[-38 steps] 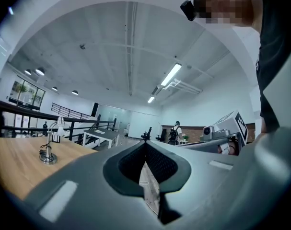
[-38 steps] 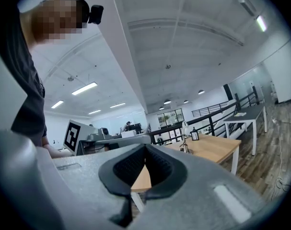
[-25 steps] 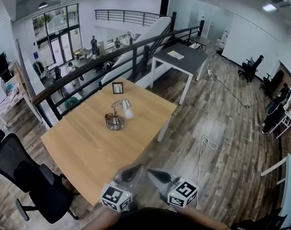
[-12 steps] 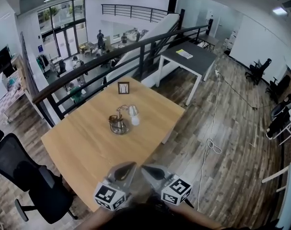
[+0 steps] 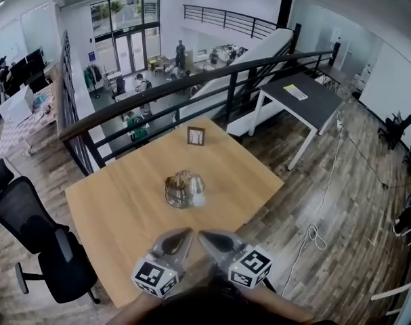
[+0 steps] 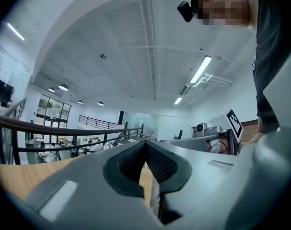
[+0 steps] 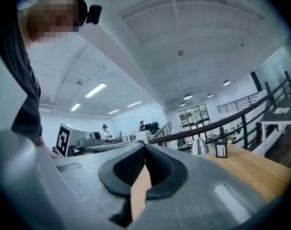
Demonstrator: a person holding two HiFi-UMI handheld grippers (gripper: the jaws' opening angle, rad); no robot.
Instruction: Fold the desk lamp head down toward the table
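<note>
A small metal desk lamp (image 5: 185, 189) stands near the middle of the wooden table (image 5: 117, 208), its silver shade (image 5: 197, 184) and white bulb at the right of its round base. In the right gripper view the shade (image 7: 199, 146) shows ahead to the right. Both grippers hover side by side over the table's near edge, well short of the lamp. My left gripper (image 5: 185, 232) is shut with nothing in it, its pads meeting at the tip (image 6: 145, 143). My right gripper (image 5: 202, 235) is also shut and empty (image 7: 145, 144).
A small framed picture (image 5: 196, 135) stands at the table's far edge, in front of a black railing (image 5: 191, 80) over a lower floor. A black office chair (image 5: 29, 235) is at the left. A grey table (image 5: 307, 93) and a floor cable (image 5: 313, 232) lie to the right.
Both grippers have moved from beside the table's near corner to over its near edge, still shut. The lamp and table have come nearer in the view.
</note>
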